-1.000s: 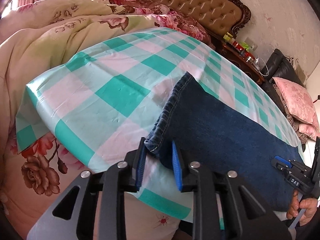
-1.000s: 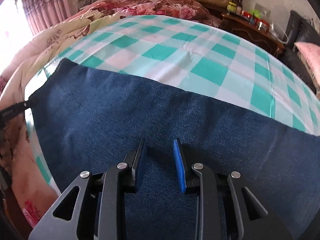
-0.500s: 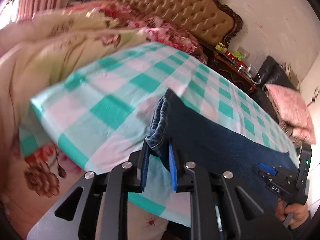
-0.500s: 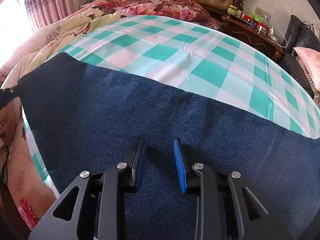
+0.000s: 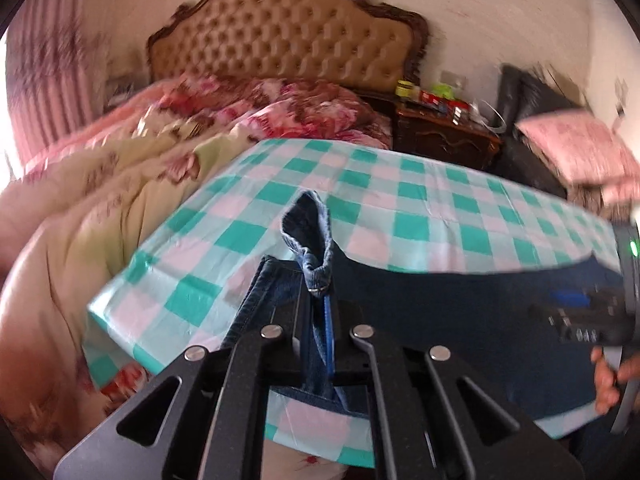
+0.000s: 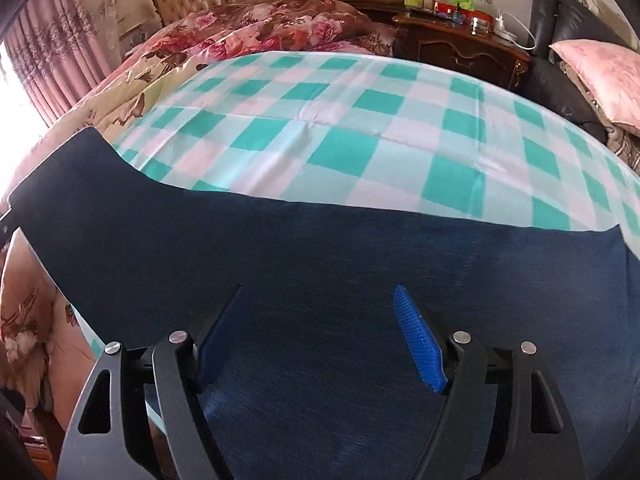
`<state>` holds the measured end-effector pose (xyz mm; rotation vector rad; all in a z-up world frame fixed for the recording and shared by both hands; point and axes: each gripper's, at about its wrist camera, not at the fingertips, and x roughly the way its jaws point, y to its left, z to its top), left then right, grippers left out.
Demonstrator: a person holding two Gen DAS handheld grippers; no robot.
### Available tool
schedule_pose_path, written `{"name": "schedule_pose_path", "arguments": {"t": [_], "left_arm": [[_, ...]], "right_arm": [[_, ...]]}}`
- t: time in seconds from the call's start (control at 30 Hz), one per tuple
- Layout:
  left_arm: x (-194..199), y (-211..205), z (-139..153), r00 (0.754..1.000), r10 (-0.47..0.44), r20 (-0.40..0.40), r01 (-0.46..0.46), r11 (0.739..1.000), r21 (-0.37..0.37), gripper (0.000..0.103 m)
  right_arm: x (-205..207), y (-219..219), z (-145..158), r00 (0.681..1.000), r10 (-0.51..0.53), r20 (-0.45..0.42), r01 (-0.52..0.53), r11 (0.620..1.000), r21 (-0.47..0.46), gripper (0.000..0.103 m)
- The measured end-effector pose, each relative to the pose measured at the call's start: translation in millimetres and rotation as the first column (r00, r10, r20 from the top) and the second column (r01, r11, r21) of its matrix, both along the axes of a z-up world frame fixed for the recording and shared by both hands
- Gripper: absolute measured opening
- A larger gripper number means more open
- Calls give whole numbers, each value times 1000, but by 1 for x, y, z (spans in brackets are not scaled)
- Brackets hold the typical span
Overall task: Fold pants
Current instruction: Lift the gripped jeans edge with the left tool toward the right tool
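At the far left of the left wrist view a pink curtain (image 5: 44, 80) hangs beside the bright window, and a floral quilt (image 5: 120, 176) is bunched along that side of the bed below a tufted headboard (image 5: 280, 36). Next comes the green and pink checked sheet (image 5: 400, 200) spread over the bed, and on it lie the dark blue pants (image 5: 460, 292), stretched along the near edge of the bed. The left claw (image 5: 318, 320) is closed tight on the hem end of the pants, with denim pinched between its blue pads and a loop of hem standing up just above the fingertips; that end is raised off the sheet. Further right in the same view stand a dark wooden nightstand (image 5: 444, 136) crowded with small jars and boxes, a black chair, and a pink pillow (image 5: 576, 148), and at the right edge the right claw's body shows, gripped by a hand (image 5: 608, 384). In the right wrist view the pants (image 6: 320, 248) fill the lower half of the picture from left to right, lying flat against the checked sheet (image 6: 360, 128), their left end lifted near the edge of the frame. The right claw (image 6: 320, 304) hangs spread wide just over the middle of the pants, its blue pads (image 6: 420, 344) well apart with nothing between them.
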<state>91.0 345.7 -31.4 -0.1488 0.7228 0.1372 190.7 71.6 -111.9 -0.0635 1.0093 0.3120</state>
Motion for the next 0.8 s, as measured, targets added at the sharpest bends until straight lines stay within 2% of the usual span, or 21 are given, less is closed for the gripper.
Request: {"name": "schedule_pose_path", "arguments": {"t": [0.03,0.07,0.1,0.13,0.2,0.3,0.43,0.53,0.6,0.63,0.73,0.8], "left_arm": [[1,13,-5,999,36,-6,-37,999,-37,8],[3,32,-15,996,81,-24,-83,992,-93,18],[2,45,-24,994,97,-45,-102,985,-136,46],[2,59,-34,991,116,-67,-126,977,-173,54],[-2,78,-55,983,143,-118,-165,964,-209,52],[-2,89,-77,977,126,-172,-168,952,-255,51],[-1,99,-92,968,154,-197,-202,947,-250,49],[-2,104,-104,969,143,-204,-201,932,-303,48],[-2,103,-108,969,132,-209,-192,934,-300,28],[-1,103,-107,971,122,-204,-184,929,-321,22],[5,99,-102,974,105,-202,-168,930,-325,20],[6,100,-97,975,108,-194,-171,923,-345,18]], "right_arm": [[-1,-3,-1,1000,1,-2,-1,1000,0,73],[-2,-6,-2,1000,1,-4,-2,1000,-1,73],[-2,-7,-3,1000,1,-5,-1,1000,-5,73],[-2,-11,-6,1000,-4,-7,4,1000,-13,73],[-2,-18,-13,1000,-19,-20,18,999,-28,73],[0,-25,-22,998,-34,-44,33,999,-35,73],[-1,-26,-24,998,-31,-49,29,999,-33,73],[-1,-26,-22,998,-17,-57,16,1000,-10,73],[1,-25,-22,996,-11,-84,13,1000,24,73],[2,-24,-22,996,-8,-94,12,999,36,73],[2,-20,-20,994,5,-108,2,998,63,73],[2,-19,-17,991,25,-134,-10,994,110,73]]}}
